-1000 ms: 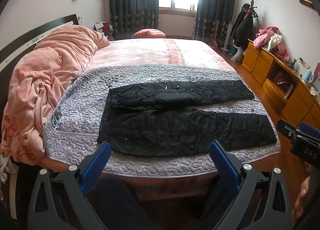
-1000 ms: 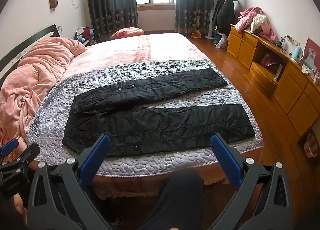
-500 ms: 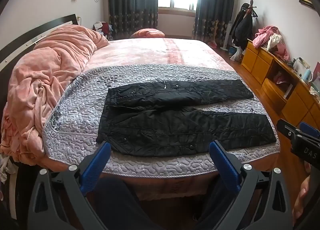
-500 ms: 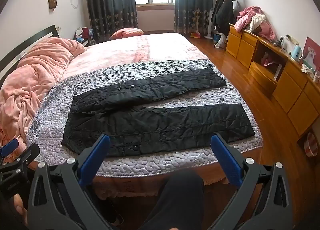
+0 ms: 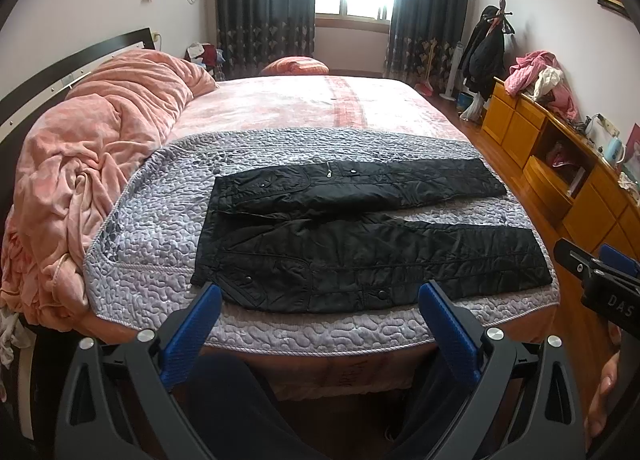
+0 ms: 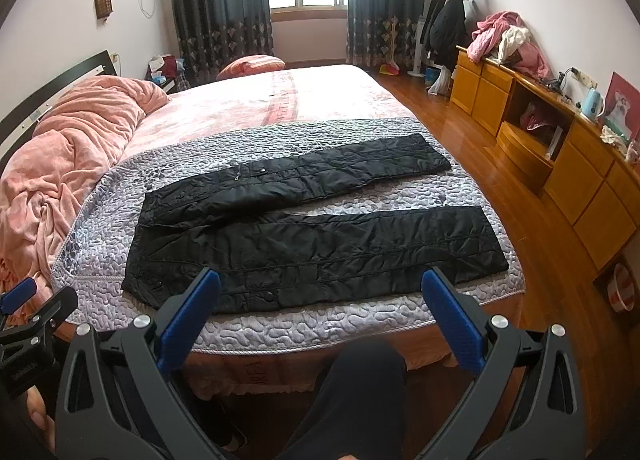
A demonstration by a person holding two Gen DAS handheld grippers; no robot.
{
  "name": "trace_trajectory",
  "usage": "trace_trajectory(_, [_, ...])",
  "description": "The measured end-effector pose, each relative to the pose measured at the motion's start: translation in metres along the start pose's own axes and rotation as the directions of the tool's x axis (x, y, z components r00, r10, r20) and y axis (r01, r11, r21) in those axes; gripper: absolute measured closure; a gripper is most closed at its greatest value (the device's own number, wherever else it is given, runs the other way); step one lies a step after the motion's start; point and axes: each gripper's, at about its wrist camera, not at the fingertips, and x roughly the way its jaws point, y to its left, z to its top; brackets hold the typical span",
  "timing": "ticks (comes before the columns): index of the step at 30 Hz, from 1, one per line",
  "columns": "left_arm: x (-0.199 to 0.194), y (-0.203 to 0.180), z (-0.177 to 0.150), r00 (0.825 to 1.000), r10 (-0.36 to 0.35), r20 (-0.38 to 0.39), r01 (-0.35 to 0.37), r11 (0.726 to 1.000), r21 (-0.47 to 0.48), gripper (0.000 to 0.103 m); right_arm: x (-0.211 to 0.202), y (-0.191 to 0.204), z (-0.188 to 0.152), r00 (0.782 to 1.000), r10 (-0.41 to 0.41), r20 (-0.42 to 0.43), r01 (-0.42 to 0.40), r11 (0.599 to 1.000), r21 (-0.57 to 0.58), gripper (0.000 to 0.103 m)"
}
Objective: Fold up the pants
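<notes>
Grey quilt (image 5: 160, 228), pink blanket (image 5: 100, 148), wooden dresser (image 6: 560, 164), dark curtains (image 5: 264, 0)

The bed (image 5: 392, 100) carries a grey quilted cover (image 5: 160, 244) (black pants (image 5: 360, 256) spread flat) and a pink blanket (image 5: 100, 148).

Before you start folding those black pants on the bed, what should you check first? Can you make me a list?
1. Black quilted pants lie flat on the grey quilted bedspread: ok.
2. Both legs are spread apart with a strip of bedspread showing between them, not crossed: ok.
3. Left tool is open and holds nothing: ok.
4. Right tool is open and holds nothing: ok.
5. Nothing sits on top of the pants: ok.
6. Crumpled pink blanket is off to the side, not touching the pants: ok.
</notes>
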Motion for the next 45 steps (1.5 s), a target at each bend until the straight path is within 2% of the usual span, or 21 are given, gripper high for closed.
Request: trace_trajectory(45, [0.0008,-0.0076,-0.0009,1.0,0.0,-0.001,0.0,1.0,-0.001,0.004,0.0049,0.0034,-0.002,1.0,0.002,-0.004,-0.003,1.0,-0.005,0.002])
